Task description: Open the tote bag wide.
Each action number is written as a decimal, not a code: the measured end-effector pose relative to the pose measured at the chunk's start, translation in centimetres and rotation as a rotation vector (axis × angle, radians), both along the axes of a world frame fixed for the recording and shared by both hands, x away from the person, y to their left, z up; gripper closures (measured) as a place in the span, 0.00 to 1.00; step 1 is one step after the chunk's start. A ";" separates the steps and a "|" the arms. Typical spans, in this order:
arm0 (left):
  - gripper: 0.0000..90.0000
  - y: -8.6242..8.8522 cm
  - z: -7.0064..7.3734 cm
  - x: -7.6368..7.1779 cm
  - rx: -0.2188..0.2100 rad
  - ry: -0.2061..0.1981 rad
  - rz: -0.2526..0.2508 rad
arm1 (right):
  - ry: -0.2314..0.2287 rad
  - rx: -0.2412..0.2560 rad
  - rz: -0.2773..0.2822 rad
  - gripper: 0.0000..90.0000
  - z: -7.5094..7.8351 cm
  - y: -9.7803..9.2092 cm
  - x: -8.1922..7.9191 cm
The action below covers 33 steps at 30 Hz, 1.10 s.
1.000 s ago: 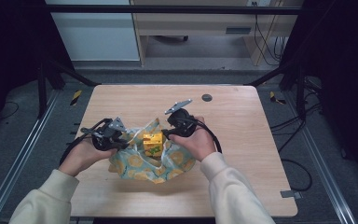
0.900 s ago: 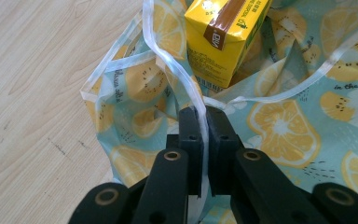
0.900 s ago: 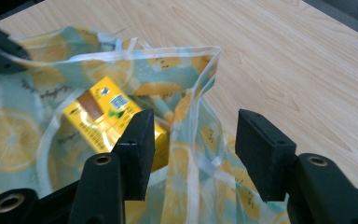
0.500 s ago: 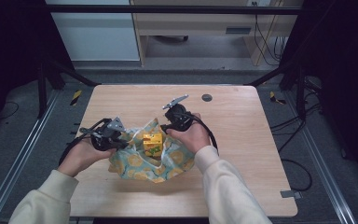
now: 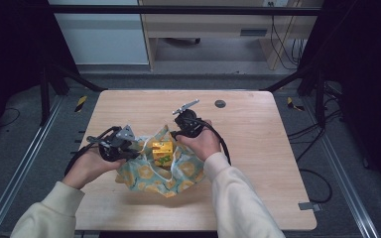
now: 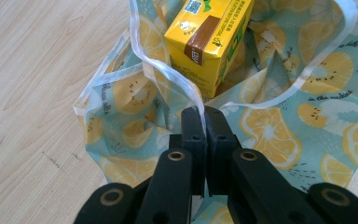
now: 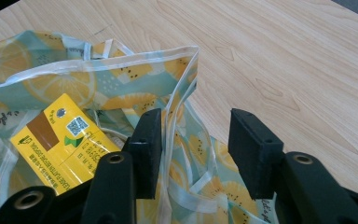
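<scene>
— Starting nearest the person: what are the hands doing?

— Two cream sleeves (image 5: pixel 233 198) come in from the bottom of the high view. The left gripper (image 6: pixel 204 122) has its jaws pressed together on the white-edged hem of a lemon-print cloth (image 5: pixel 164 174), pinching a fold of it just in front of the carton. The right gripper (image 7: pixel 193 140) has its jaws spread apart, with a strip of the cloth's white edging lying between them, against the inner face of one jaw and clear of the other.

— And the cloth itself?

— It lies crumpled on the wooden table (image 5: pixel 258 163), near the front middle, its edges pulled up around a yellow carton (image 5: pixel 162 148). From the left gripper view the carton (image 6: pixel 208 37) stands tilted on the cloth (image 6: pixel 270 121), with a brown band across its top face. From the right gripper view the same carton (image 7: pixel 63 140) sits inside the raised folds (image 7: pixel 42 79), just beside the jaw touching the edging.

— Anything farther back?

— A small dark round disc (image 5: pixel 220 103) rests on the table near its far edge, well apart from the cloth. Beyond the table there is grey floor and a pale cabinet (image 5: pixel 111 32).
</scene>
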<state>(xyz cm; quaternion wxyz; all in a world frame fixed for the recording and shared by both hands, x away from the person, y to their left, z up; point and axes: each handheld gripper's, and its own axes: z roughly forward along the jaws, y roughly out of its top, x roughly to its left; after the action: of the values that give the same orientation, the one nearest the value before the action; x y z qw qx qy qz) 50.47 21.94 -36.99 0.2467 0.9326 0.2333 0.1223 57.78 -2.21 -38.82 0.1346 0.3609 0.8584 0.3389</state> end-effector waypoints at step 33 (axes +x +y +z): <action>0.99 3.2 1.2 -3.2 -0.115 -0.064 0.020 | -0.169 0.148 0.168 1.00 4.8 -4.6 -9.1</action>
<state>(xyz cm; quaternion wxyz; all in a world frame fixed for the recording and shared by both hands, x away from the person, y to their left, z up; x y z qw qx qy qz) 47.30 25.18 -35.75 0.3060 0.9101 0.2415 0.1409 48.63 -6.85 -34.05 0.1504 0.2672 0.8438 0.4405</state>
